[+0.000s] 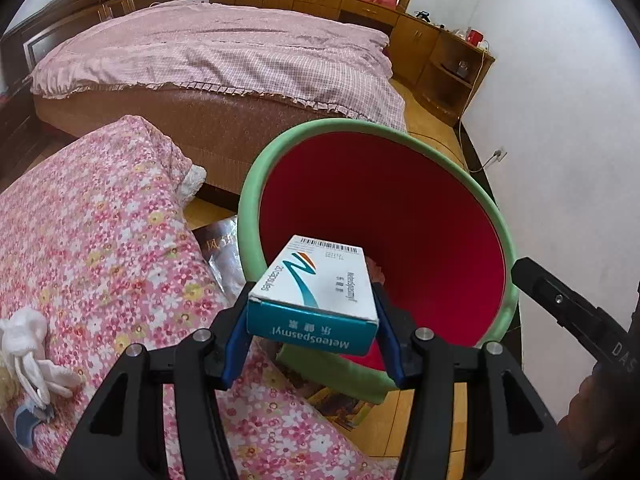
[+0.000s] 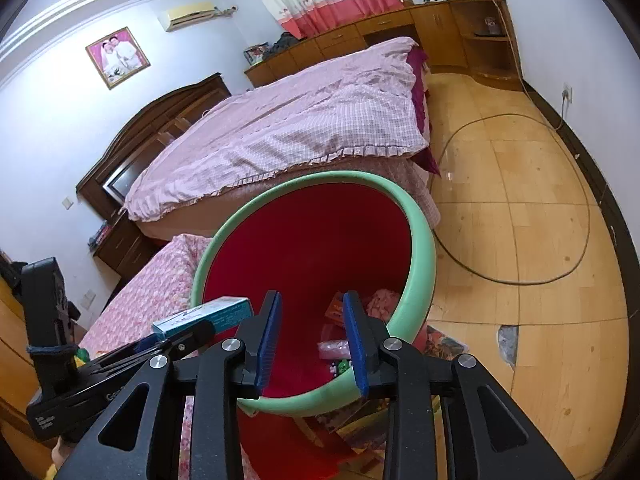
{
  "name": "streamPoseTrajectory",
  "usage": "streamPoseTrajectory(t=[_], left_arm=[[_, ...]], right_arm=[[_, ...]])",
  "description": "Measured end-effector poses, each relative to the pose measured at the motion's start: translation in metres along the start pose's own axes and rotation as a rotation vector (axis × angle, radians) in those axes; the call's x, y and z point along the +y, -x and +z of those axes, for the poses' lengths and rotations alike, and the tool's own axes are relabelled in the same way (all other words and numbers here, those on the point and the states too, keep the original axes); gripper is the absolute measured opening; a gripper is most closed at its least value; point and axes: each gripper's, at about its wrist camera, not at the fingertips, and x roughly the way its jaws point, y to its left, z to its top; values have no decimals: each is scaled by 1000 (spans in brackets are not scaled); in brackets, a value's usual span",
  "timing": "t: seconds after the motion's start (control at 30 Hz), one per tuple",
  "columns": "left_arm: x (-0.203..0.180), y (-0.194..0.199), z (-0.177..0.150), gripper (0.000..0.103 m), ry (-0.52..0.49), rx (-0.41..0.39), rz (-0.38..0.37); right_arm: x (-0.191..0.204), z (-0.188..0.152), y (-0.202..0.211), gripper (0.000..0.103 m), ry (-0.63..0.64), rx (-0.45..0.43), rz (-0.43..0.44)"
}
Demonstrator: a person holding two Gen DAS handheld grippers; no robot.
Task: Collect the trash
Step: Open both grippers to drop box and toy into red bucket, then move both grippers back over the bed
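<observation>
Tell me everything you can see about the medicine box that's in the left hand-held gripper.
The medicine box is a small cardboard carton, white on top with a teal swoosh, an orange accent and a barcode at the far end, teal on the near side with white lettering. It looks closed and undented. The left hand-held gripper clamps its long sides between blue pads, holding it roughly flat over the near green rim of the red-lined bin.

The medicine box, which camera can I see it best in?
The left wrist view: the medicine box sits close up between the left gripper pads, label readable. The right wrist view shows only its thin teal edge, off to the side.
</observation>
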Motion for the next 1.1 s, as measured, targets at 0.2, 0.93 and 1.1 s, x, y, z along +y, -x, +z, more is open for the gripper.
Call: streamPoseTrajectory(t=[0.2,0.93,1.1], left_arm=[[1,13,-2,61,-14,-45,6],[42,88,-37,61,57,-71,14],[60,114,-51,61,73,-91,49]], right_arm=[[0,-3,1,43,-8,8,1],[43,-27,33,56,40,15,25],[64,-38,38,56,70,21,65]])
